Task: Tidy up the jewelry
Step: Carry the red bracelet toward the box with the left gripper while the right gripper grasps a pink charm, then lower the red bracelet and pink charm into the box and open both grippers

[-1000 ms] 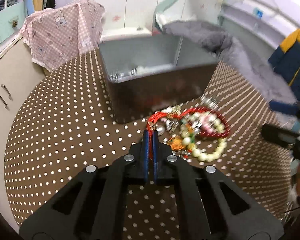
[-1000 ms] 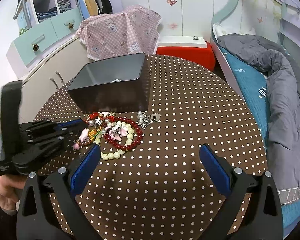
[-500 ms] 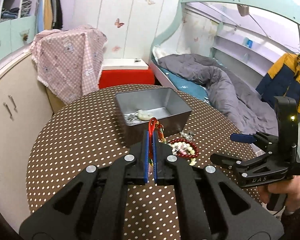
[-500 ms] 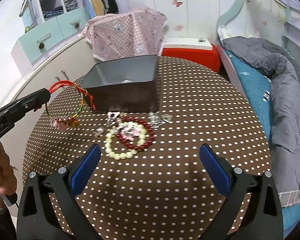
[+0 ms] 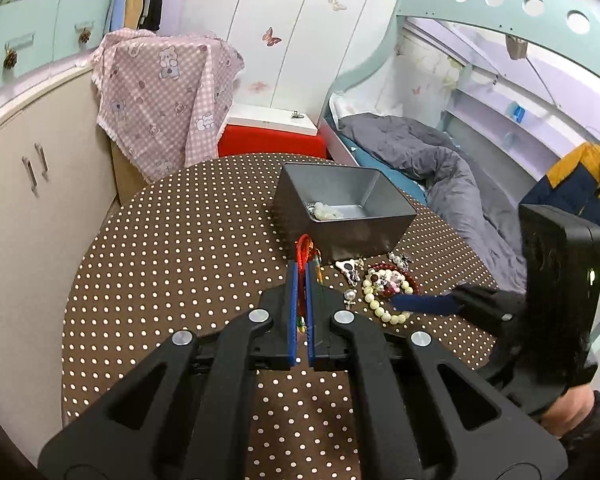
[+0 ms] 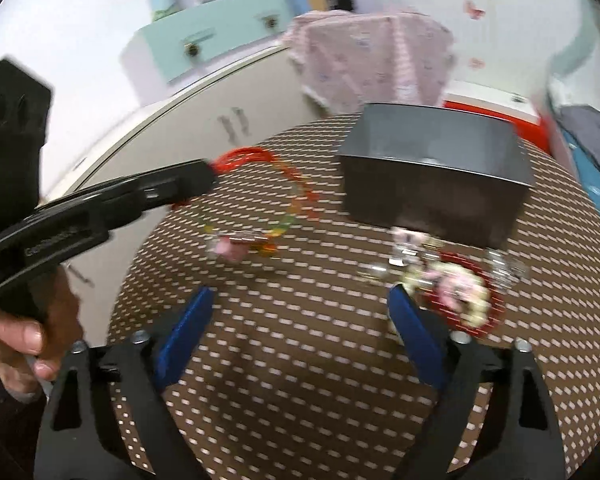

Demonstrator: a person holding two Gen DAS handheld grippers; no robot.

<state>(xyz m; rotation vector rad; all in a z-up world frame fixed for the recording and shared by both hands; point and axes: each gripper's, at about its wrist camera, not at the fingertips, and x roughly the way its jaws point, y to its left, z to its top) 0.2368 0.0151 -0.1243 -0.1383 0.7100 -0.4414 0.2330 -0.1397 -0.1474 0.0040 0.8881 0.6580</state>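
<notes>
Your left gripper [image 5: 300, 270] has its blue-padded jaws pinched almost together on the red woven cord bracelet [image 5: 305, 249], whose loop pokes up just past the tips; in the right wrist view that same gripper [image 6: 204, 178] comes in from the left, and the bracelet [image 6: 268, 200] dangles below and to the right of its tip, clear of the brown round tablecloth with white polka dots [image 5: 172, 256], with a pink and amber cluster of charms [image 6: 240, 246] at the bottom of the loop, blurred by motion. Ahead of the left gripper and slightly to its right stands the grey rectangular metal box [image 5: 342, 210], open on top, with a small pale piece of jewellery [image 5: 327, 212] lying on its floor. Just right of the left gripper's tips, in front of the box, the rest of the jewellery lies in a heap: a cream bead bracelet [image 5: 380, 308] overlapping a dark red bead bracelet [image 5: 396, 280], with small silver charms [image 5: 352, 269] beside them. Your right gripper [image 6: 300, 320] is spread wide and holds nothing; its right blue pad [image 6: 414, 338] sits close against that heap, and the box [image 6: 436, 188] stands beyond it. Seen from the left wrist, this gripper [image 5: 424, 304] reaches in from the right, one blue pad at the cream beads.
</notes>
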